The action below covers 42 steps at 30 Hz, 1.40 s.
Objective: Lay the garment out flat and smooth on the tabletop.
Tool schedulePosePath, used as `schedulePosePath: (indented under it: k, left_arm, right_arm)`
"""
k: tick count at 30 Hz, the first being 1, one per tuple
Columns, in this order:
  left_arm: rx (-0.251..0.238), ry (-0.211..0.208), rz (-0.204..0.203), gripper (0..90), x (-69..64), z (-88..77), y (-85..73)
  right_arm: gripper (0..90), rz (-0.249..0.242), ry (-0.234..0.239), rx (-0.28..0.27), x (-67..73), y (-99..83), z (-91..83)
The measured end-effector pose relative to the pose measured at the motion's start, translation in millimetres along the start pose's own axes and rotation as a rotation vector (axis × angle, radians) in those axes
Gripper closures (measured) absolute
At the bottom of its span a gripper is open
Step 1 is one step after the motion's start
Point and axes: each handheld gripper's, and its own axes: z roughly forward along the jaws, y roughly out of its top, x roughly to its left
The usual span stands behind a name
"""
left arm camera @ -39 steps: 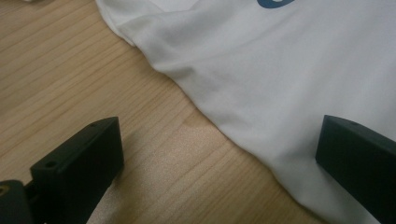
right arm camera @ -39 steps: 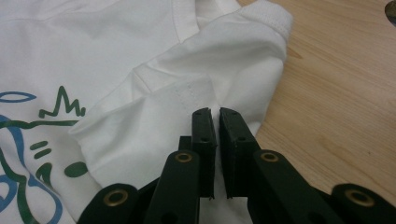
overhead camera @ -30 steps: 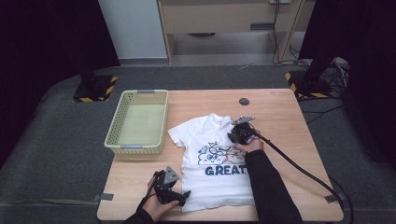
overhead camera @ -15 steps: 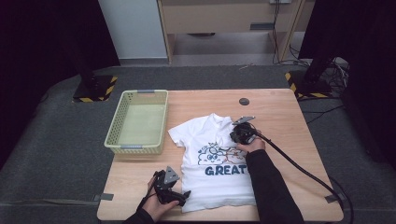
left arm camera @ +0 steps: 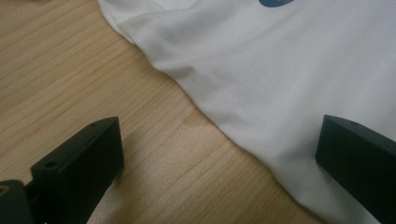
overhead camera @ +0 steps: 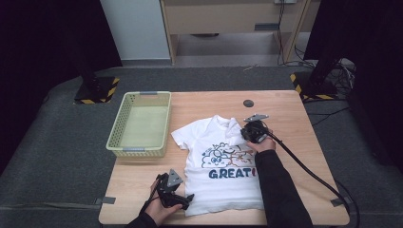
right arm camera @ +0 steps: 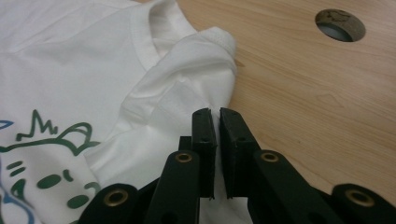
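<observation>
The white T-shirt [overhead camera: 223,166] lies flat, print up, on the wooden surface [overhead camera: 294,114]. The right hand-held gripper [overhead camera: 248,132] is clenched on the shirt's sleeve [right arm camera: 187,79]; its jaws have just closed, with a thin fold of sleeve fabric pinched between them, the sleeve bunched just ahead of the tips. The left hand-held gripper [overhead camera: 187,199] stands released, jaws wide apart, straddling the hem edge [left arm camera: 219,126] at the shirt's lower corner without pressing on it. A green basket [overhead camera: 140,124] sits well apart, beyond the left hand-held gripper.

Judgement: the step in hand appears to be a sleeve fold. To do it well, lift only slightly, carry the sleeve inward across the print, and keep the body panel flat; the left hand-held gripper could pin the hem against dragging. The pinch looks shallow, so slippage is a risk.
</observation>
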Motion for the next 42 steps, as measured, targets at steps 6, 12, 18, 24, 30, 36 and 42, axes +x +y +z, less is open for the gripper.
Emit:
schedulePosePath:
  k: [6,12,18,24,30,36,42]
  left_arm:
    - [0.003,0.002,-0.002,0.7,-0.3,-0.2,0.3]
    - [0.003,0.003,-0.002,0.7,-0.4,-0.2,0.2]
    - [0.003,0.003,-0.002,0.8,-0.4,-0.2,0.3]
    - [0.003,0.003,-0.002,0.8,-0.5,-0.3,0.2]
    - [0.004,0.004,-0.002,0.8,-0.5,-0.3,0.3]
    - [0.003,0.005,-0.004,0.8,-0.7,-0.3,0.1]
    - [0.003,0.006,-0.004,0.8,-0.7,-0.3,0.1]
  right_arm:
    - [84.3,0.031,-0.041,-0.038,-7.9,0.4,-6.1]
    - [85.4,0.05,-0.109,-0.08,-23.2,6.4,-20.9]
    - [85.7,0.102,-0.165,-0.118,-44.0,4.9,-33.9]
    - [85.9,0.179,-0.243,-0.176,-61.4,-1.8,-47.1]
    - [83.2,0.26,-0.309,-0.168,-78.2,-12.7,-51.9]
    - [64.4,0.287,-0.354,-0.157,-85.5,-24.9,-52.5]
    - [50.4,0.225,-0.267,-0.176,-74.4,-20.2,-53.6]
